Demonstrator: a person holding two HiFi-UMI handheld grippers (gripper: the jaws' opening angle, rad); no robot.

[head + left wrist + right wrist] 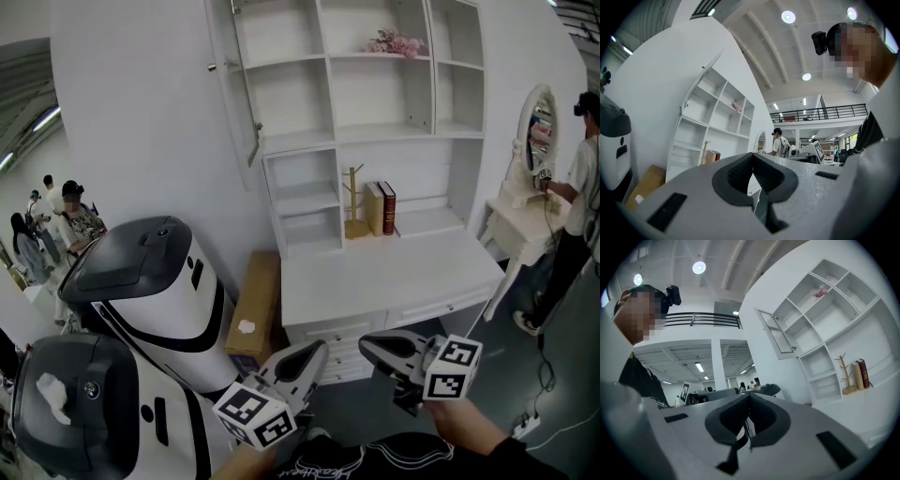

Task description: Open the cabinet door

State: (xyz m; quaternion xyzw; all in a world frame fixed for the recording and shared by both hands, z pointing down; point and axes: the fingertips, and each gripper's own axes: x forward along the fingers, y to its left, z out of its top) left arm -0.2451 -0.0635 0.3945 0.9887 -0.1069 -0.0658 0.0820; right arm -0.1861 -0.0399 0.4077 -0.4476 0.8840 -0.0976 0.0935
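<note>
The cabinet door (234, 84) is seen up at the top left of the white shelf unit (380, 141), swung well out from its frame, so that compartment is left wide open. It's a glass-panelled door, and a little knob can be made out on its outer edge.

Both grippers are held low in front of the desk (394, 272), well apart from the door. The left gripper (317, 354) is pressed together with nothing pinched between the pads. Same deal for the right gripper (367, 343): its jaws are closed up on themselves, with nothing caught in them. The two are pointed roughly toward each other, tips near but not touching.

On the back of the desk, a wooden stand (354, 202) is parked just beside a couple of books (382, 208), and pink flowers (396, 42) are set on an upper shelf. A cardboard box (253, 309) is wedged between the desk and a big white-and-black machine (150, 291). Off to the right, a person (577, 187) is stood at a vanity mirror (539, 127).
</note>
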